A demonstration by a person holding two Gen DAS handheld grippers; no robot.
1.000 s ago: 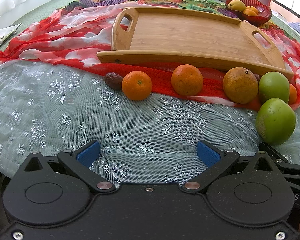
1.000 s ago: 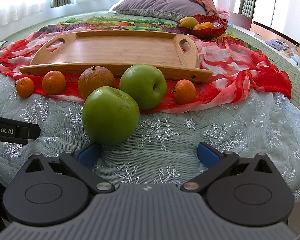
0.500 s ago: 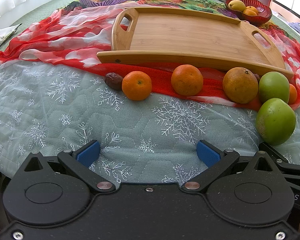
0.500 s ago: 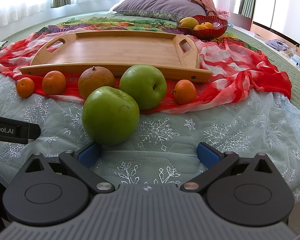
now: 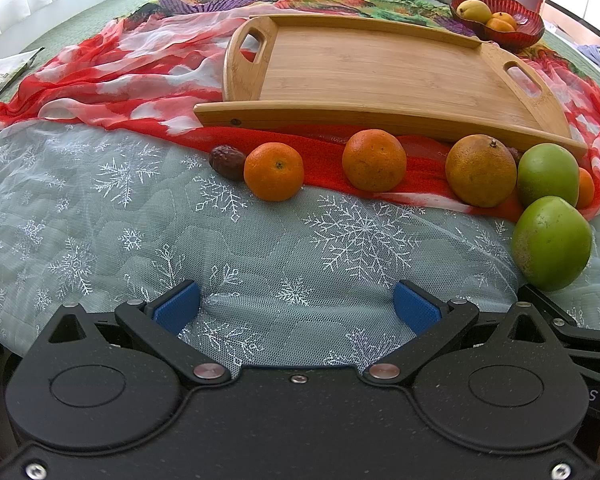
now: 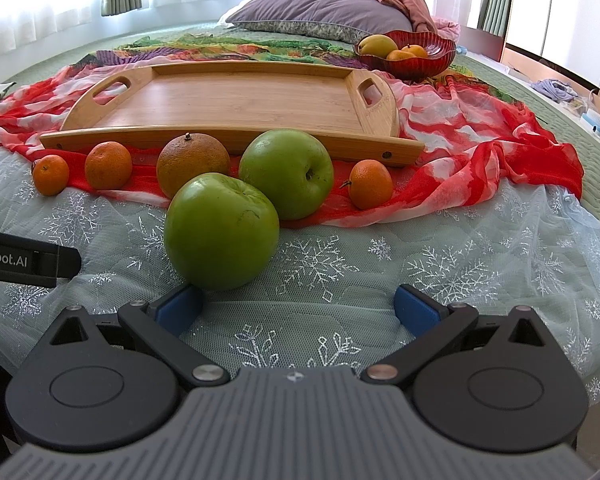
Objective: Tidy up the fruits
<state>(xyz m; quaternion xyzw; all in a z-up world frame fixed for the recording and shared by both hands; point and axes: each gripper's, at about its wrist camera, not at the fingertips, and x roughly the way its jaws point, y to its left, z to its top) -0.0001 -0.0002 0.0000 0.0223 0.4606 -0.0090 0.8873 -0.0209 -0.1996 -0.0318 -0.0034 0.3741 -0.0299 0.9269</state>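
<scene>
An empty bamboo tray (image 5: 380, 76) (image 6: 236, 100) lies on a red scarf on the bed. In front of it sit a row of fruit: a small tangerine (image 5: 274, 171) (image 6: 51, 174), a second tangerine (image 5: 374, 160) (image 6: 108, 165), a dull orange (image 5: 480, 170) (image 6: 192, 164), two green apples (image 6: 286, 178) (image 6: 222, 236) and another small tangerine (image 6: 370, 184). A dark date (image 5: 228, 157) lies left of the row. My left gripper (image 5: 296, 306) is open and empty, well short of the fruit. My right gripper (image 6: 298, 306) is open and empty; the near apple sits just beyond its left fingertip (image 6: 178, 308).
A red glass bowl (image 5: 500, 20) (image 6: 412, 54) with yellow and orange fruit stands behind the tray at the right. A purple pillow (image 6: 324, 10) lies at the back. The left gripper's body (image 6: 24, 262) shows at the right view's left edge. The bed drops off at the right.
</scene>
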